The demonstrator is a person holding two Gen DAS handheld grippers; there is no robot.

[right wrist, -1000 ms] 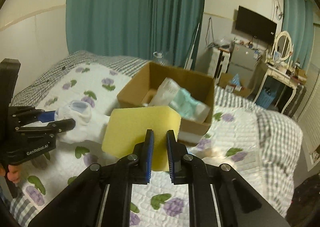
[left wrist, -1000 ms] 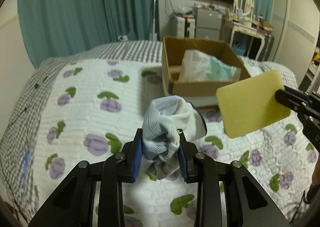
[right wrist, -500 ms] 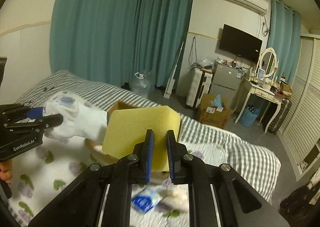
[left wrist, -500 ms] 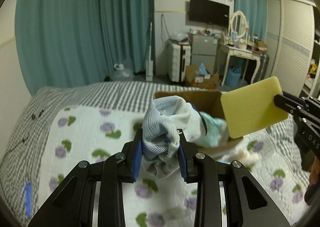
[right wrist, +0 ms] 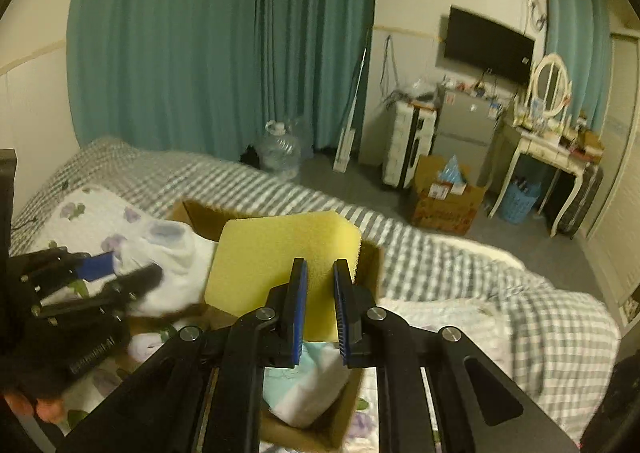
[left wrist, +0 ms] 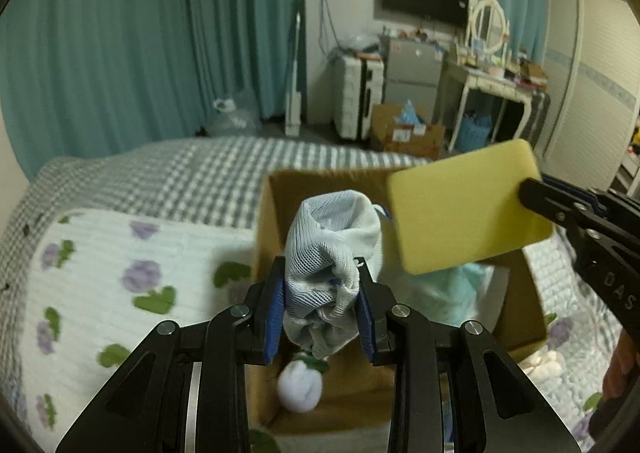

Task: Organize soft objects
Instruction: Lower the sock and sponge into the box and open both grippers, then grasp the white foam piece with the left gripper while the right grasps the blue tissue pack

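Note:
My left gripper [left wrist: 320, 277] is shut on a bundled white mesh sock [left wrist: 332, 253] and holds it above the open cardboard box [left wrist: 272, 213] on the bed. My right gripper [right wrist: 320, 277] is shut on a flat yellow sponge [right wrist: 272, 265], held over the same box [right wrist: 370, 265]; the sponge also shows in the left wrist view [left wrist: 464, 205]. Inside the box lie a pale teal and white packet [left wrist: 452, 293] and a small white soft ball [left wrist: 300, 389]. The left gripper and sock show at the left of the right wrist view [right wrist: 160, 257].
The box sits on a bed with a white flowered quilt [left wrist: 120, 273] over a grey checked blanket [left wrist: 180, 173]. Beyond the bed are teal curtains [right wrist: 200, 53], a water jug [right wrist: 280, 153], a floor box [right wrist: 444, 205] and a dressing table [right wrist: 552, 149].
Both grippers have moved forward and down over the box. The box inside, with the ball and packet, now lies directly under the sock and sponge. Both grips are unchanged.

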